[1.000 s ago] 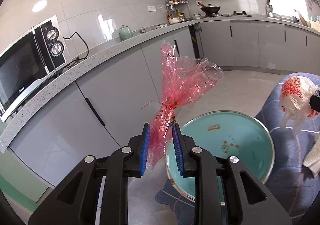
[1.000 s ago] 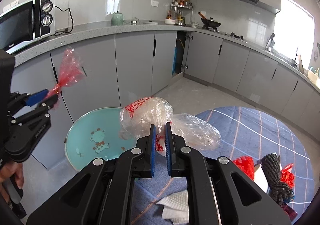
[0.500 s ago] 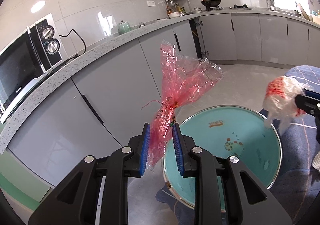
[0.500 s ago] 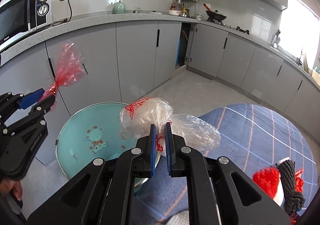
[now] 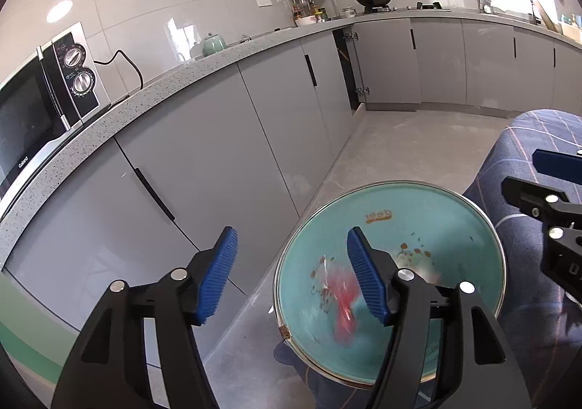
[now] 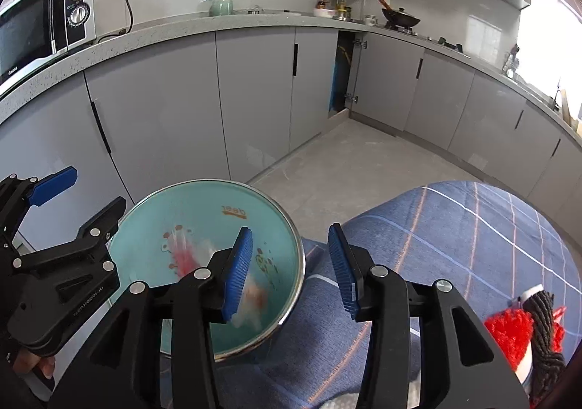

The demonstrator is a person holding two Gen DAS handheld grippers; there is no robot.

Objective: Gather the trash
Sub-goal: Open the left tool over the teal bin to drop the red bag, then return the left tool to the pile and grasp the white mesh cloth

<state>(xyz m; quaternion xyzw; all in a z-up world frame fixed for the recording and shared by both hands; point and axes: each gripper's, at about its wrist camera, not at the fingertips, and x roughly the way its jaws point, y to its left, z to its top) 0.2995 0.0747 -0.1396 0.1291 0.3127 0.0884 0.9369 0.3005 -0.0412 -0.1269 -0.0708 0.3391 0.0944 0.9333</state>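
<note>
A teal basin stands at the edge of the blue checked tablecloth. My left gripper hovers over the basin's left side; its jaws are opening and nothing is between them. Below it a red cellophane wrapper shows as a blur, dropping into the basin. My right gripper is over the basin's right rim, jaws opening and empty. A white-and-red plastic bag blurs just under its left pad, inside the basin. The red wrapper and the left gripper appear there too.
Red scraps and a dark twisted cord lie on the cloth at the right. Grey cabinets under a speckled counter with a microwave stand close behind the basin. A hand holds the left gripper.
Both grippers have opened. The red wrapper left the left jaws and the white-and-red bag left the right jaws; both now fall into the basin.
</note>
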